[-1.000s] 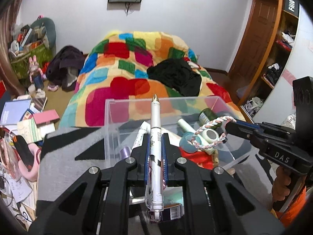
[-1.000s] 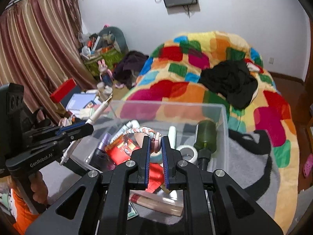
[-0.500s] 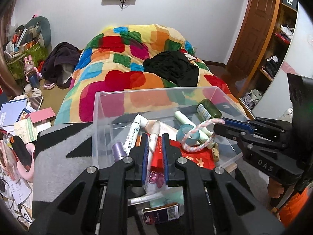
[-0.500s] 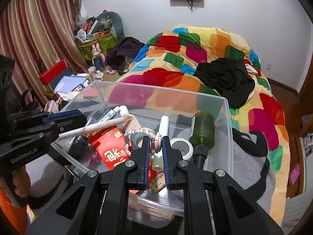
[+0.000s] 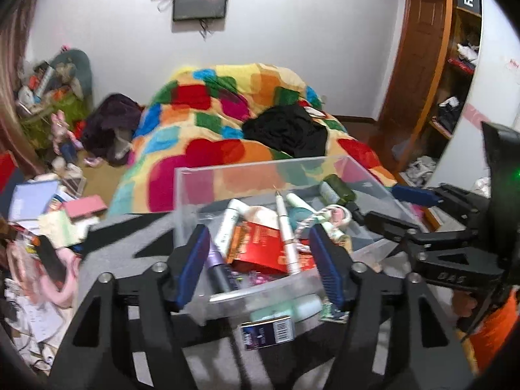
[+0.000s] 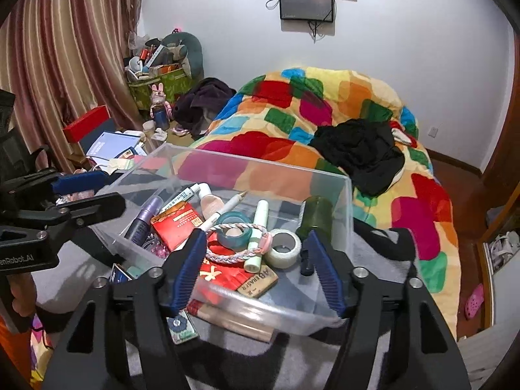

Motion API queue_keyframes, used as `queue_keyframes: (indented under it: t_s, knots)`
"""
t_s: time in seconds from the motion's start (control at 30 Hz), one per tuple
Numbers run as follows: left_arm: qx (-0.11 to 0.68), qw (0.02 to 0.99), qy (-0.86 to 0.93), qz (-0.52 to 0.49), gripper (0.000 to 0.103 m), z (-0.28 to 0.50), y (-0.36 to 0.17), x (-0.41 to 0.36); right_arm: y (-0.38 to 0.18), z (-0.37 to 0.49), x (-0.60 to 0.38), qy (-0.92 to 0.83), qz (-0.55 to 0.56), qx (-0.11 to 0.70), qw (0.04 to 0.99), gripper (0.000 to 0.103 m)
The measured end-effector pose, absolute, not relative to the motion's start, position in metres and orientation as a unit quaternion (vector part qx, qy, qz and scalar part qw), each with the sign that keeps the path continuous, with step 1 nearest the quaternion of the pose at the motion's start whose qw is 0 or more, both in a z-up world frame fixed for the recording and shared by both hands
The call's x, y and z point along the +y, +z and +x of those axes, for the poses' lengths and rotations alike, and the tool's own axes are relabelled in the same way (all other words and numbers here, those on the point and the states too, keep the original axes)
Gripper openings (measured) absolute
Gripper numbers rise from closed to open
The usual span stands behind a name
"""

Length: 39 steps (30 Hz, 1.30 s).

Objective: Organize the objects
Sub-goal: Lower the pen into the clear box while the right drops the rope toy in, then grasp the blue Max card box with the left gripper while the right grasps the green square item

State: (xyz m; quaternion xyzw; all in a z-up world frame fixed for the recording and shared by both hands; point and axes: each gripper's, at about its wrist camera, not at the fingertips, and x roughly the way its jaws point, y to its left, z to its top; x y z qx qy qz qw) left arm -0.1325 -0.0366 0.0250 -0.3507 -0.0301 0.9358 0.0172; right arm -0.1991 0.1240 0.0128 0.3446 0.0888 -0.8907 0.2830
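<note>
A clear plastic bin (image 5: 247,169) (image 6: 260,162) sits on a grey and black blanket. My left gripper (image 5: 258,229) (image 6: 112,191) hovers over the bin's near edge, its jaws opening with nothing pressed between them. The white pen (image 5: 286,227) (image 6: 224,211) lies loose in the bin on a red packet (image 6: 177,224). My right gripper (image 6: 256,232) (image 5: 378,204) is also over the bin, jaws opening and empty. Below it the braided pink-and-white bracelet (image 6: 234,253) (image 5: 312,224) rests across the other items in the bin.
The bin also holds a teal tape roll (image 6: 234,227), a clear tape roll (image 6: 284,243), a green bottle (image 6: 317,217) and a purple tube (image 6: 143,221). Beyond it is a bed with a colourful quilt (image 6: 325,113). Books and clutter (image 5: 48,208) cover the floor at left.
Both grippers went from shut to open. The pen left the left gripper and the bracelet left the right gripper; both now lie in the bin.
</note>
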Motion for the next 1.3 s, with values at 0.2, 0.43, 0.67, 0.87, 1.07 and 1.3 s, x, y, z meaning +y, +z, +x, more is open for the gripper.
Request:
queue_keyframes:
  t_s: [0.2,0.43,0.67,0.87,1.07,1.3]
  knots:
    - [-0.02,0.015,0.935,-0.354,0.068,-0.112,0.023,-0.04,0.016,-0.185,0.139,-0.893,0.338,0.086,0.283,0.066]
    - [-0.01,0.019,0.918,-0.396,0.068,-0.095,-0.005,-0.044,0.003,-0.167,0.158,-0.889,0.35,0.094,0.281,0.067]
    - [-0.007,0.025,0.894,-0.448,0.068,-0.096,-0.041,-0.039,-0.027,-0.156,0.162,-0.866,0.392,0.101,0.295,0.067]
    - [-0.022,0.044,0.88,-0.473,0.068,-0.105,-0.053,-0.03,-0.044,-0.148,0.131,-0.833,0.412,0.116,0.351,0.067]
    - [-0.019,0.047,0.869,-0.492,0.068,-0.114,-0.061,-0.025,-0.054,-0.152,0.11,-0.812,0.43,0.125,0.374,0.046]
    - [-0.017,0.034,0.879,-0.476,0.049,-0.109,-0.06,-0.024,-0.06,-0.153,0.1,-0.802,0.435,0.131,0.389,0.025]
